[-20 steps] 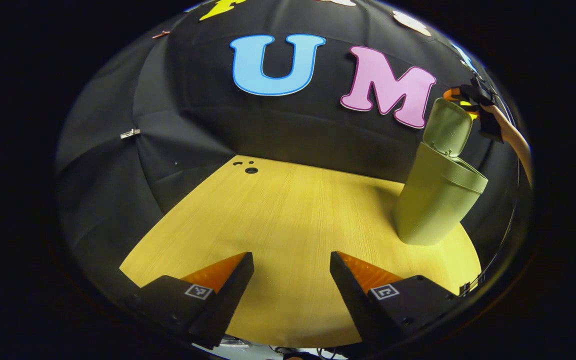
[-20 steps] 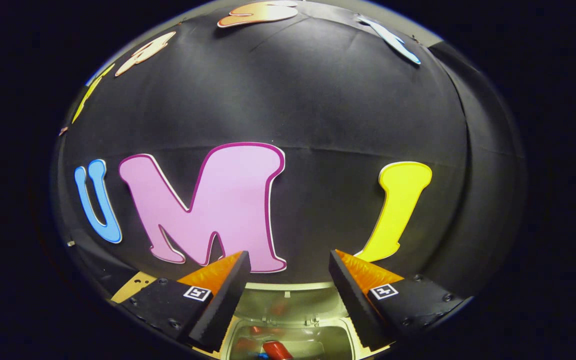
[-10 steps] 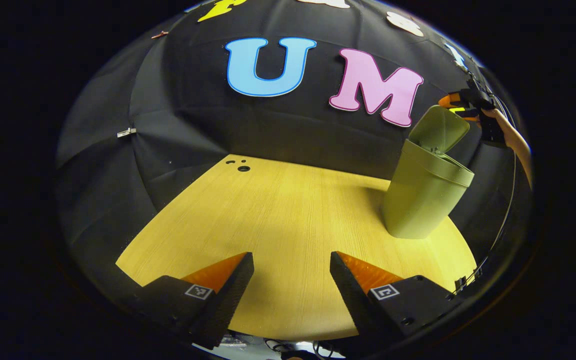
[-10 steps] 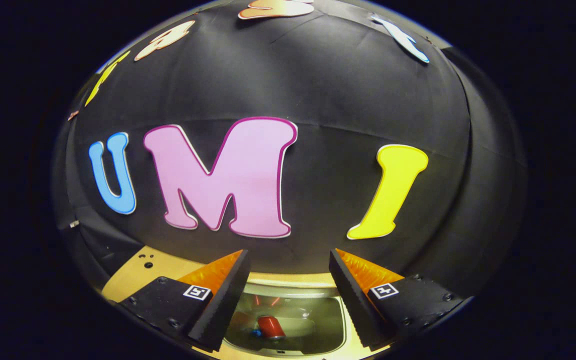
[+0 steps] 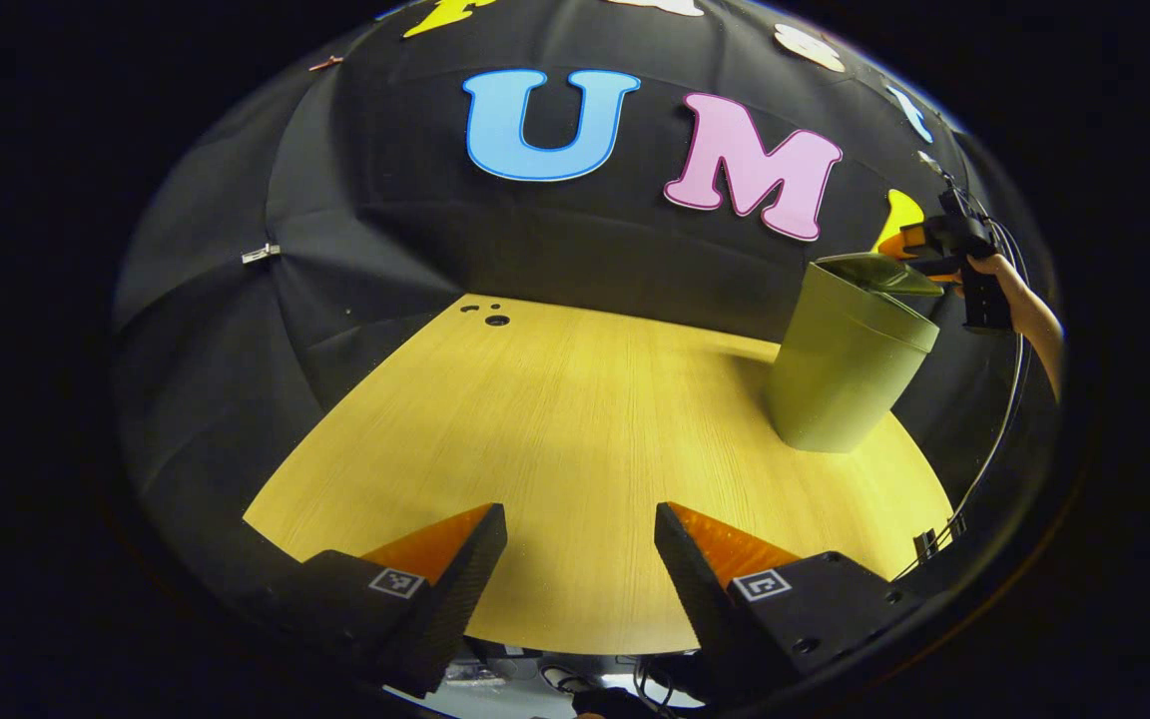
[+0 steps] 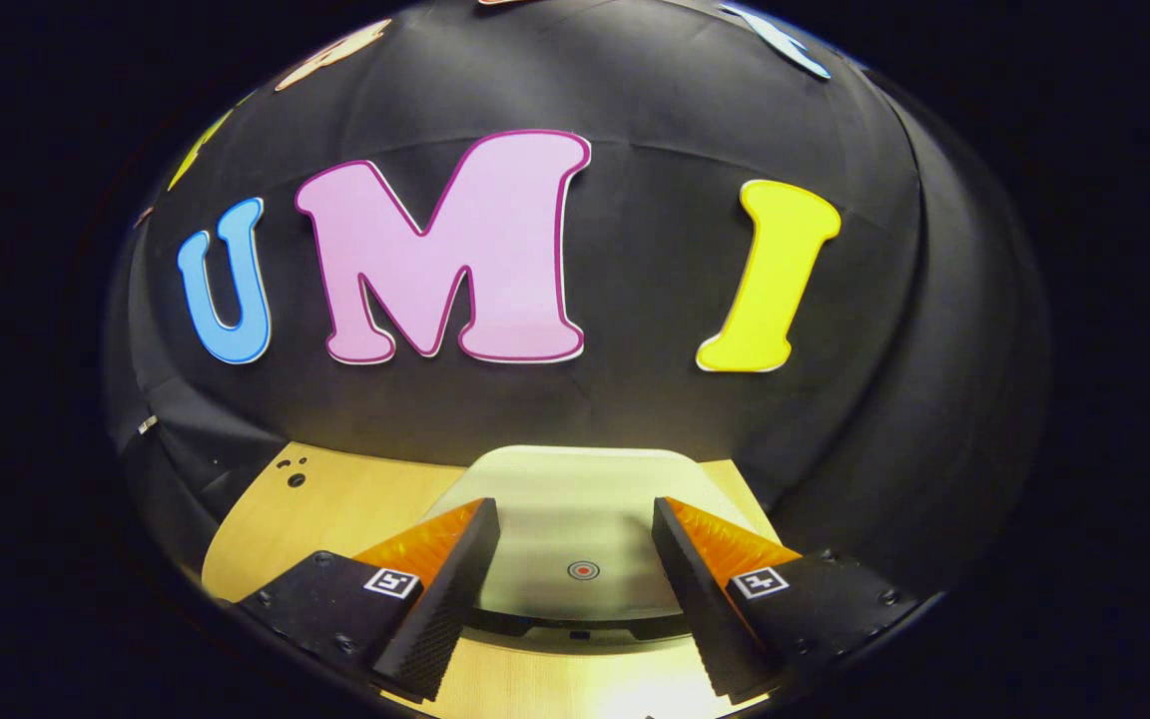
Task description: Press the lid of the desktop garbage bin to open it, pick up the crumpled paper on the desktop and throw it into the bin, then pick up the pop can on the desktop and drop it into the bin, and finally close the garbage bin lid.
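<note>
An olive-green desktop bin [image 5: 840, 379] stands at the right of the wooden table [image 5: 555, 419]. Its lid [image 5: 879, 272] lies almost flat on the rim, with a thin dark gap left at the near edge in the right gripper view. My right gripper [image 6: 573, 504] is open just above the lid [image 6: 575, 479], one finger on each side of a small red dot [image 6: 583, 570]. In the left gripper view, that gripper [image 5: 919, 252] and the hand [image 5: 1029, 315] holding it sit at the lid's far side. My left gripper [image 5: 577, 511] hangs open over bare table, well left of the bin.
Small round holes [image 5: 497, 321] mark the table's far left corner. A cable [image 5: 994, 439] runs down past the table's right edge. A metal clip [image 5: 261, 254] is pinned to the black cloth wall at the left.
The bin lid has swung from upright down to nearly flat. The right gripper has tipped down over it, and the red can inside the bin is now covered. The left gripper barely moved.
</note>
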The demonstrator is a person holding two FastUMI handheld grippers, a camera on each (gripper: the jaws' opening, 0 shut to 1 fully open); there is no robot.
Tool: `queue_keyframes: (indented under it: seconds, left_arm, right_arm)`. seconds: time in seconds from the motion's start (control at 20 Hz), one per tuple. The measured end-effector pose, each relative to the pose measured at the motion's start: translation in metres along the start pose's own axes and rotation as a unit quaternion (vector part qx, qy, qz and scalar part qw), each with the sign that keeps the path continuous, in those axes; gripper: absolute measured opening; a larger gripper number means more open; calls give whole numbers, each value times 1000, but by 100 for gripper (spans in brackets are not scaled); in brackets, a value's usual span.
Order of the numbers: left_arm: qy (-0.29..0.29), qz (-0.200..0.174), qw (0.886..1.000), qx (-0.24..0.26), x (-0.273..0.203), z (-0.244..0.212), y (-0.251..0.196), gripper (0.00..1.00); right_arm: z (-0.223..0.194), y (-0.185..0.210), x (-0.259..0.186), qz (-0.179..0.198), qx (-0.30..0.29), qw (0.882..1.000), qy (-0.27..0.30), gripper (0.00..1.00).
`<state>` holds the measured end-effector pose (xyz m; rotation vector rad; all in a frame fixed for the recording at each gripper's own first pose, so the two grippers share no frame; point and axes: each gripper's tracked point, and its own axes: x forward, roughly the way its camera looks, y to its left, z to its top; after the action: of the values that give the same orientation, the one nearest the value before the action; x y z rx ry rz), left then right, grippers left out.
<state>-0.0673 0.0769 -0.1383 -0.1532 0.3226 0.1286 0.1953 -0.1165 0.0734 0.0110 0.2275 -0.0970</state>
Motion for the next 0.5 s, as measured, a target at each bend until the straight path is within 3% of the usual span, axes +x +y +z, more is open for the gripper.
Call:
queue_keyframes:
  seconds: [0.3, 0.5]
  left_arm:
    - [0, -8, 1000, 14, -2, 2, 6, 96]
    - [-4, -13, 1000, 18, -2, 6, 9, 96]
  right_arm:
    - [-40, 2, 2, -6, 7, 999, 31, 97]
    - [-41, 2, 1, -9, 17, 1000, 20, 98]
